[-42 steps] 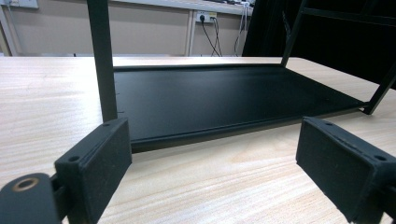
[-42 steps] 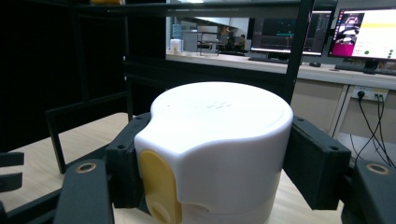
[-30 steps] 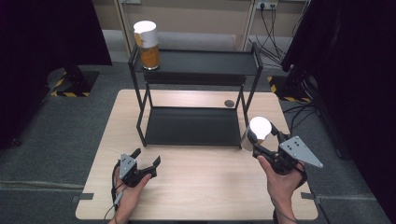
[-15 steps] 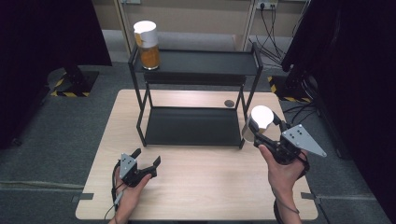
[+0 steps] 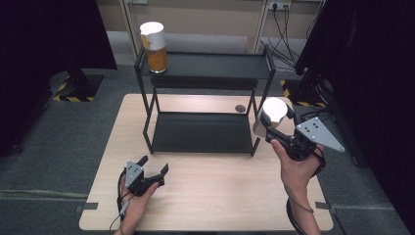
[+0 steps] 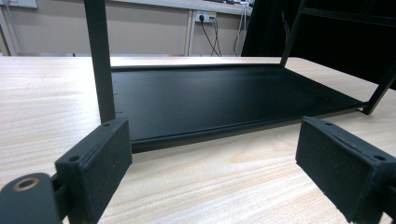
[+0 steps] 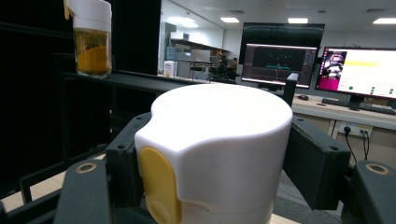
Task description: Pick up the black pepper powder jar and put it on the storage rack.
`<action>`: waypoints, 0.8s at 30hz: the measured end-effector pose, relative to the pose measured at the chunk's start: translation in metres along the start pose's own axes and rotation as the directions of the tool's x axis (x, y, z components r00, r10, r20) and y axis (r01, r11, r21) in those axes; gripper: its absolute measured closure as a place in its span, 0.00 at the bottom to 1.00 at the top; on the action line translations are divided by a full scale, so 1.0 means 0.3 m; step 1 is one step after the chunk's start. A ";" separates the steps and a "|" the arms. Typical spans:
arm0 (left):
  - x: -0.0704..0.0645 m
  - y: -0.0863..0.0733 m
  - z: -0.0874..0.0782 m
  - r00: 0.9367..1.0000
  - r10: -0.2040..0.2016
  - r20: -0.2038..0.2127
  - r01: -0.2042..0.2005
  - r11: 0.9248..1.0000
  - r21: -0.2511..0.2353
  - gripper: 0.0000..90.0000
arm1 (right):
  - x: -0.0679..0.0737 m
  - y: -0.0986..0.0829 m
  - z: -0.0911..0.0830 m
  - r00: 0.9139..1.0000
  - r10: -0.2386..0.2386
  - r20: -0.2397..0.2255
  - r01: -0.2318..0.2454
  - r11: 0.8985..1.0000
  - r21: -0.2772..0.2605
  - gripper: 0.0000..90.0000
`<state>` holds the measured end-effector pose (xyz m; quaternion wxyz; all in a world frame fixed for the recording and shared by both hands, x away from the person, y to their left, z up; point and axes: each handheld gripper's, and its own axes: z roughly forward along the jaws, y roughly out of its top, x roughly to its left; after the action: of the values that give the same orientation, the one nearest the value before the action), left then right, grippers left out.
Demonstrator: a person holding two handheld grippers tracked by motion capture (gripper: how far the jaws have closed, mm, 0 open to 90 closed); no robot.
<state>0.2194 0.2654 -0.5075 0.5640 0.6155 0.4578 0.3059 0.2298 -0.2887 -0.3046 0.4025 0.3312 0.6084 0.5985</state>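
Lifting the white-capped jar (image 5: 270, 117) pinched in my right fingers (image 5: 266, 131) higher beside the rack (image 5: 205, 66), left fingers (image 5: 161, 171) idling spread.

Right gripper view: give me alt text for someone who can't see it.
A white-lidded container with a yellow flip tab sits clamped between the right hand-held gripper and its black jaws. Behind, upper left, a matching jar of orange contents stands on a black shelf.

jar (image 5: 270, 117) | white cap, yellow tab; upright; clamped, lifted beside rack's right end
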 end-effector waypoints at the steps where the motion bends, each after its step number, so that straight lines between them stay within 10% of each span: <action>1: 0.000 0.000 0.000 1.000 0.000 0.000 0.000 1.000 0.000 0.11 | 0.000 0.005 0.003 1.000 0.000 0.000 0.000 1.000 -0.001 0.34; 24: -0.001 0.000 0.001 1.000 -0.001 0.000 0.001 1.000 0.000 0.11 | -0.026 0.108 0.073 1.000 0.004 -0.001 -0.004 1.000 -0.029 0.34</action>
<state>0.2195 0.2650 -0.5075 0.5641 0.6152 0.4582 0.3057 0.2502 -0.2834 -0.2709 0.4059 0.3263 0.5992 0.6080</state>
